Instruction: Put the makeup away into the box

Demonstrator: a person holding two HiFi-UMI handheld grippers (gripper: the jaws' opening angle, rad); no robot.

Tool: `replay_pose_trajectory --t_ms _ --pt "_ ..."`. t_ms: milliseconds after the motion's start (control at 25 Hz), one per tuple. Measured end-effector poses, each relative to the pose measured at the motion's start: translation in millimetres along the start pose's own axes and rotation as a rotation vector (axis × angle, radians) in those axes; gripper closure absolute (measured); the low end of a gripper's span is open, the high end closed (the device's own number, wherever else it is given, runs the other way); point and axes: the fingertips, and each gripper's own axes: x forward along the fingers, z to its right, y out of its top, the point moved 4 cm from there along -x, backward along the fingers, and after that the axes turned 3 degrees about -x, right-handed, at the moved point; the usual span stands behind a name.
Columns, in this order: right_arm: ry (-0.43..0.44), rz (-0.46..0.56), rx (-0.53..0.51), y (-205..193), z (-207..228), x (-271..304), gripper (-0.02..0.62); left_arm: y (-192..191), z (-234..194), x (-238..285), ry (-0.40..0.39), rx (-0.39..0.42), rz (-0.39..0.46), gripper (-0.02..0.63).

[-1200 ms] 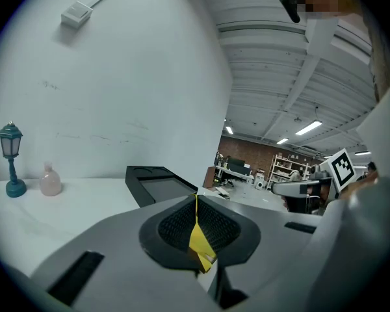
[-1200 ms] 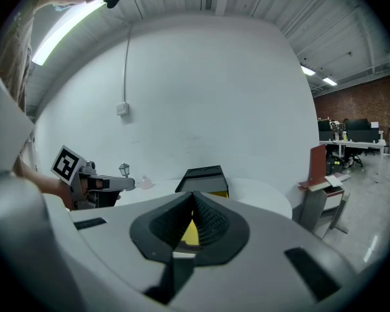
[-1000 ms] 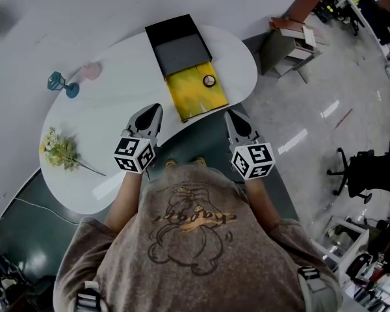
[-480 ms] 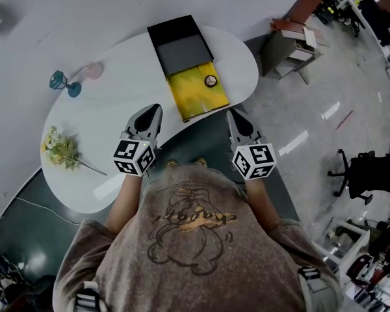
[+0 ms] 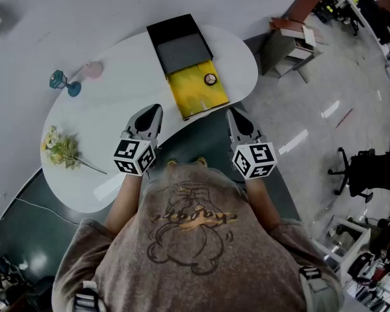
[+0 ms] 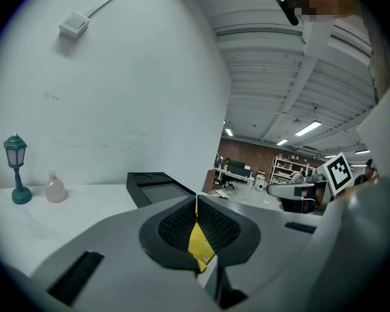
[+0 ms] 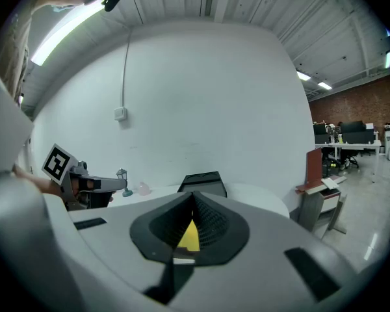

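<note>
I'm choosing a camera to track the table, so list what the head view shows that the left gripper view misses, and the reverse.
Only the head view: the small round makeup item on the yellow sheet, and the flower sprig. Only the left gripper view: the ceiling light strips and distant shelving. Both: the black box, the teal lamp ornament, the pink bottle and the white table.

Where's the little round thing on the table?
In the head view, the round thing sits on the yellow mat, near its right edge, just in front of the black box at the table's far side.
</note>
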Motion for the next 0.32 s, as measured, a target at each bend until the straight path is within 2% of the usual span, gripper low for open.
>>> replay_pose_trajectory --t_ms 320 --pt "-0.008 0.0 0.003 -2.5 -1.1 -3.7 0.592 -5.8 -0.1 -3.5 -0.001 -0.003 -0.013 0.578"
